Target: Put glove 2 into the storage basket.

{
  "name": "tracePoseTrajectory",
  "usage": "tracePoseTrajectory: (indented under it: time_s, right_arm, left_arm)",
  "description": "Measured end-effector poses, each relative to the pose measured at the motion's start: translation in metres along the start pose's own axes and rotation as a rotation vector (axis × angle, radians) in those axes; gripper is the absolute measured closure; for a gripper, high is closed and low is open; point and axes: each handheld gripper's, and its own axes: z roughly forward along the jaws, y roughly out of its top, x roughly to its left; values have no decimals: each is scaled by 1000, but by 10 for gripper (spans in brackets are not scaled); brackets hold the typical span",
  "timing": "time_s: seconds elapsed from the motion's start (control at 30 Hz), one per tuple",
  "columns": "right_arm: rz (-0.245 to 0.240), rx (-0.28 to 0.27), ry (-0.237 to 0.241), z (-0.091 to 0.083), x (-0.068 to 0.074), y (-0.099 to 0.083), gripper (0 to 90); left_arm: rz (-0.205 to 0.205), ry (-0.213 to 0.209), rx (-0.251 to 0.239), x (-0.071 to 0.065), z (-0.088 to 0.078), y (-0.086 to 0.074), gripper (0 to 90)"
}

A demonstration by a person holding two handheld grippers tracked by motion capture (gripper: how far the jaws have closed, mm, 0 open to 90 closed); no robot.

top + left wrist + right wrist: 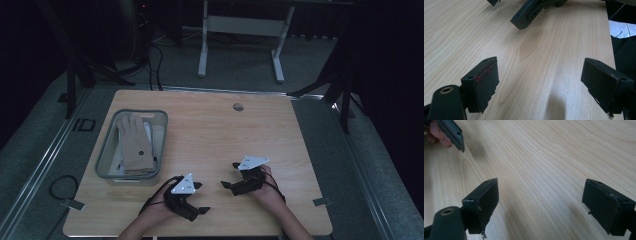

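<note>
Beige glove [135, 144] lies lengthwise in bin [106, 159], fingers seemingly pointing away.

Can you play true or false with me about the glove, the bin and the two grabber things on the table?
1. The beige glove lies inside the grey bin. True.
2. The left gripper is squeezing the glove. False: its jaws stand wide apart over bare wood, with nothing between them.
3. The right gripper is open and holds nothing. True.
4. The bin sits on the right side of the table. False: it sits on the left side, beyond the left gripper.
5. Both grippers are down near the person's edge of the table. True.
6. The glove is bright red. False: it is beige.
</note>
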Motion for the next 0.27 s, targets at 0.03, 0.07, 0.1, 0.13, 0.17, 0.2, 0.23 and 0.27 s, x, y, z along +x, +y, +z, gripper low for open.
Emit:
tracePoseTrajectory:
  time_s: [0.03, 0.07, 0.1, 0.13, 0.17, 0.2, 0.23, 0.27]
  right_arm:
    - [-3, -3, -6, 0, 0, 0, 137]
    - [-4, -2, -6, 0, 0, -1, 137]
    - [-5, -2, -7, 0, 0, -1, 138]
    - [-5, -2, -7, 0, 0, -1, 138]
    - [-4, -9, -10, 0, -1, -1, 138]
    - [-6, -10, -12, 0, 0, -1, 138]
    - [-12, -11, -13, 0, 0, 0, 138]
    - [-12, -11, -13, 0, 0, 0, 138]
  left_arm:
    - [0, 0, -3, 0, 0, 0, 148]
    - [1, -1, -6, 0, 0, 0, 148]
    - [0, -2, -7, 0, 0, 0, 148]
    - [0, -2, -7, 0, 0, 0, 148]
    - [2, -3, -2, -1, 0, 0, 148]
    - [4, -3, 0, -1, 0, -1, 148]
    - [3, -3, -1, -1, 0, -1, 148]
    - [3, -3, -1, -1, 0, -1, 148]
